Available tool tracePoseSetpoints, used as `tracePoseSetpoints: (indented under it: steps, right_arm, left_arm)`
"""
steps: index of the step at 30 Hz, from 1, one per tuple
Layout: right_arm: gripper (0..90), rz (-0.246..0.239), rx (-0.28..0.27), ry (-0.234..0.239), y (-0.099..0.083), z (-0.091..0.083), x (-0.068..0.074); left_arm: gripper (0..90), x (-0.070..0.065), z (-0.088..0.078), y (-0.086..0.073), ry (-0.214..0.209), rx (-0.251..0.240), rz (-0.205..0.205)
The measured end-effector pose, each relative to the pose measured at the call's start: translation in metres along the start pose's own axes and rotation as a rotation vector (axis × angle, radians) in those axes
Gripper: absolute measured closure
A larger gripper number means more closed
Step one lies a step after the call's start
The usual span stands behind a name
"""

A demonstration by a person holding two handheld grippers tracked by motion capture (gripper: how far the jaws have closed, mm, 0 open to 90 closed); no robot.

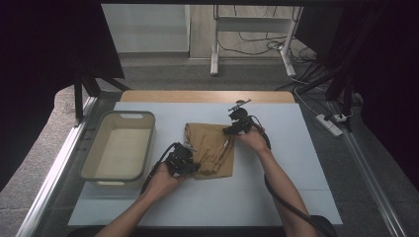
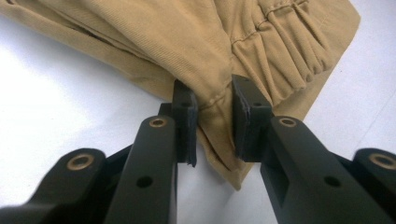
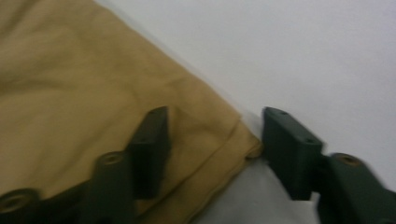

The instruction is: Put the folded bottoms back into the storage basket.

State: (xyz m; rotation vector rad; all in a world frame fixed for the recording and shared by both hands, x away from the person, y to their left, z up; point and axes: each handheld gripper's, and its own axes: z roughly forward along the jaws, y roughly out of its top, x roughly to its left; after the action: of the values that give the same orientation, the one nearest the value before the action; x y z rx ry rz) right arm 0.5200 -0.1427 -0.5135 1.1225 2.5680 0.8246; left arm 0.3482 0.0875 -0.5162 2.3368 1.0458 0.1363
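Nearest the lens, 2 forearms coming in from the bottom edge, each hand carrying a black hand-held gripper. Between them, flat on the white-covered bench [image 1: 276,197], a folded tan cotton garment with a gathered elastic band [image 1: 211,148], roughly mid-bench, long axis running from the near side toward the far side, just right of an empty grey plastic tub with handle slots [image 1: 118,144]. Left hand-held gripper [image 1: 190,168] at the garment's near-left corner: narrow, pads pinched onto a raised fold of the cloth beside the gathered band [image 2: 212,109], holding it. Right hand-held gripper [image 1: 231,131] at the far-right corner, about half open and not yet clamped: 1 pad [image 3: 150,149] resting over the cloth, the other pad [image 3: 289,151] out on the bare bench just past the doubled hem, corner lying between the 2. Garment therefore directly ahead of both tools, left one already secured, right one nearer the far edge and probably only needing to finish closing on that corner. Judging by the 2 opposite corners taken, likely a lift or a further fold next, perhaps toward the tub. Right-side picture slightly blurred.
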Motion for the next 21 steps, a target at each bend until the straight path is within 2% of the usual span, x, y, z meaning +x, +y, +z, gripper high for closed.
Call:
tracePoseSetpoints:
  steps: [2, 3, 6, 11, 17, 21]
  right_arm:
    - [61.8, 0.013, 0.009, 0.017, 0.001, 0.0, 0.002]
    - [68.6, 0.014, 0.011, 0.035, 0.002, -0.001, 0.002]
    - [79.4, -0.009, 0.03, 0.057, 0.004, -0.001, 0.005]
    - [82.0, -0.068, 0.057, 0.02, 0.008, -0.002, 0.012]
    - [82.6, -0.075, 0.057, 0.031, 0.011, -0.006, 0.011]
    - [82.9, -0.068, 0.039, 0.046, 0.013, -0.013, 0.011]
  left_arm:
    - [72.2, 0.0, 0.0, 0.0, -0.003, -0.002, -0.005]
    - [72.2, 0.0, 0.0, 0.0, -0.005, -0.003, -0.007]
    - [72.2, 0.001, 0.0, -0.001, -0.009, -0.01, -0.005]
    - [72.5, 0.002, 0.0, -0.002, -0.012, -0.015, -0.003]
    - [73.8, 0.003, -0.003, 0.0, -0.026, -0.02, -0.022]
    - [74.7, 0.005, -0.01, 0.002, -0.033, -0.045, -0.032]
